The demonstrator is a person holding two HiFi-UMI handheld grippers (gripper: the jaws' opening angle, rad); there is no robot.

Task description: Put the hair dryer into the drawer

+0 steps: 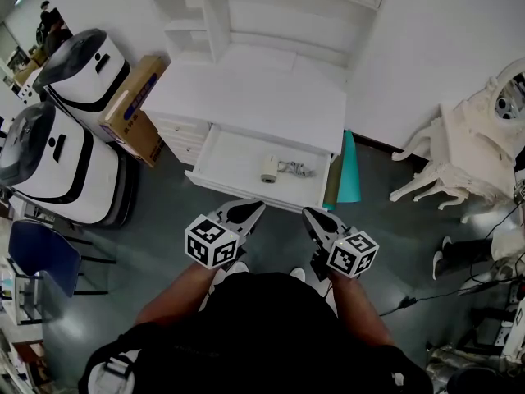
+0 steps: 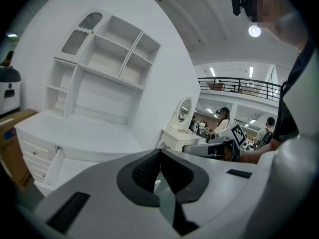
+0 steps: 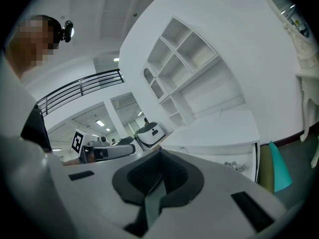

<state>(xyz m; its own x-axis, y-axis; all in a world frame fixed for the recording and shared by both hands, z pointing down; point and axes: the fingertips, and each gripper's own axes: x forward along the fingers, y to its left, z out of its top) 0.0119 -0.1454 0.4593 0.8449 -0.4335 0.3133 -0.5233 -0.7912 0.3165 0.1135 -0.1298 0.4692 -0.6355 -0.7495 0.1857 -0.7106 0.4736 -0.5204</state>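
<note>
Hair dryer [image 1: 269, 169] is lying inside the open drawer [image 1: 234, 158], near its middle, with its coiled cord [image 1: 296, 168] trailing just beside it to the right. The drawer is standing pulled out from under the white tabletop [image 1: 254, 97], below a hutch of open shelves [image 1: 246, 11]. I am holding the left gripper [image 1: 248, 213] and the right gripper [image 1: 312, 217] side by side, short of the drawer front and apart from it. In each gripper view the jaws are pressing together with nothing between them.

Writing: a cardboard box [image 1: 135, 105] is leaning at the tabletop's left end, carrying blue print that is too small for me to read. The cubes on both grippers are showing only black-and-white square markers.

Surroundings: two white machines with dark lids [image 1: 78, 76] are standing left of the box. A blue chair [image 1: 37, 257] is sitting at the far left edge. A teal board [image 1: 351, 171] is leaning just beside the drawer's right end. A white carved dressing table [image 1: 467, 150] is standing at the right, well apart.
</note>
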